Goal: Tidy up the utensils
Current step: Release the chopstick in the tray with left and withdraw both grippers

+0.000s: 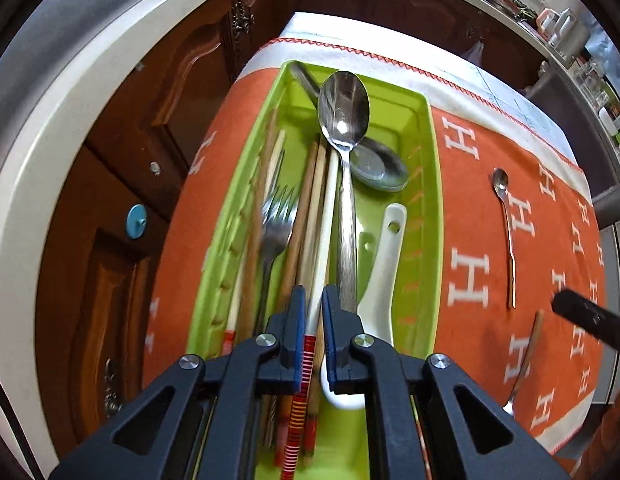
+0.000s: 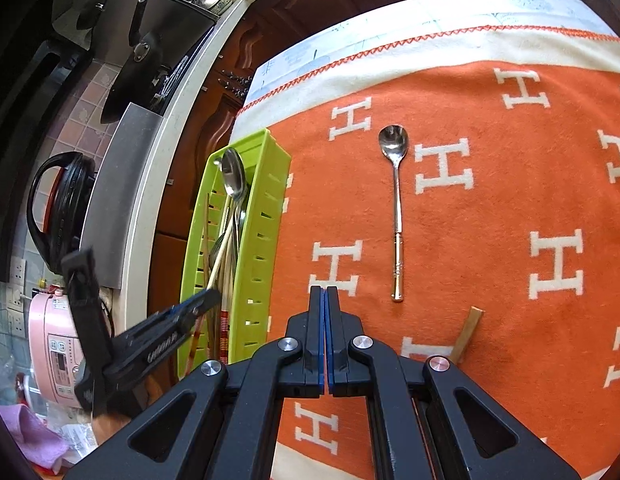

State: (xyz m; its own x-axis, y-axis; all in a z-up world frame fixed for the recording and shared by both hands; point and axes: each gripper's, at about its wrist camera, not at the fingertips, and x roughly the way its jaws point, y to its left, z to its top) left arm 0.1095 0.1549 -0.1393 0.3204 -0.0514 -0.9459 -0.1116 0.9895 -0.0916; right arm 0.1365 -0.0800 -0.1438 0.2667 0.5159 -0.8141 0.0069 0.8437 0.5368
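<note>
A lime green utensil tray [image 1: 424, 184] [image 2: 266, 216] lies on an orange cloth. It holds a large steel spoon [image 1: 344, 112], a fork [image 1: 276, 216], chopsticks [image 1: 306, 220], a white ceramic spoon [image 1: 384, 256] and a dark spoon. My left gripper [image 1: 313, 300] hovers over the tray's near end, jaws slightly apart around a chopstick; it also shows in the right wrist view [image 2: 202, 300]. My right gripper [image 2: 325, 296] is shut and empty above the cloth. A small steel spoon [image 2: 395, 208] [image 1: 506, 224] and a wooden-handled utensil [image 2: 466, 332] [image 1: 528, 356] lie on the cloth.
The orange cloth with white H letters [image 2: 490, 208] covers a table; its far edge is cream [image 2: 390, 64]. Wooden cabinets [image 1: 122, 184] and a white counter edge [image 1: 42, 128] lie left. Rice cookers [image 2: 56, 344] stand at the far left.
</note>
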